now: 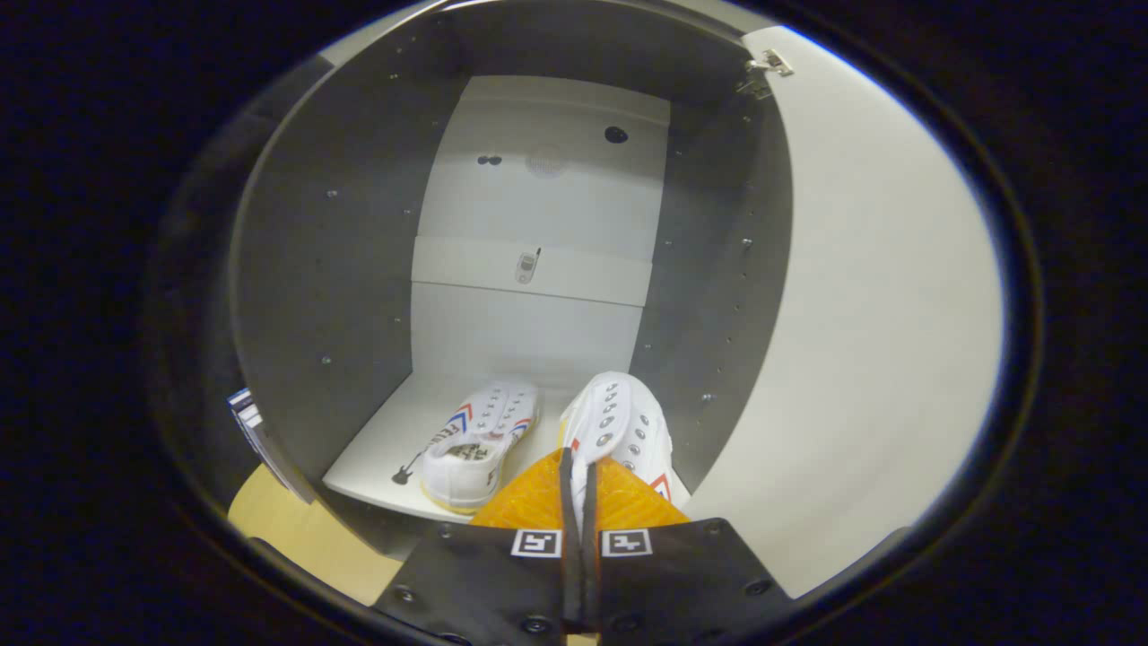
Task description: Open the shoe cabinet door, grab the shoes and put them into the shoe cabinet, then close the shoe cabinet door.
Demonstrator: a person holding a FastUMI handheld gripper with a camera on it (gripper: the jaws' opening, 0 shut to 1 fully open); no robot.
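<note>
Cabinet door (861, 296) stands swung wide at the right of the frame, hinge (765, 67) showing at upper right, so I count the opening step as done. One shoe (480, 444) already lies on the cabinet's bottom shelf (386, 449), lower centre-left, toe pointing inward. The second shoe (619, 426) is just right of it, lower centre, hanging from my claw (580, 493) over the same shelf; I cannot tell whether its sole touches the shelf yet.

Claw fingers stand almost together, pinched on a thin edge of that second shoe near its heel opening, both sides pressing on it by my reading.

Left to do, as I judge it: set this shoe down beside its mate, let go, back out, push the door closed.
</note>
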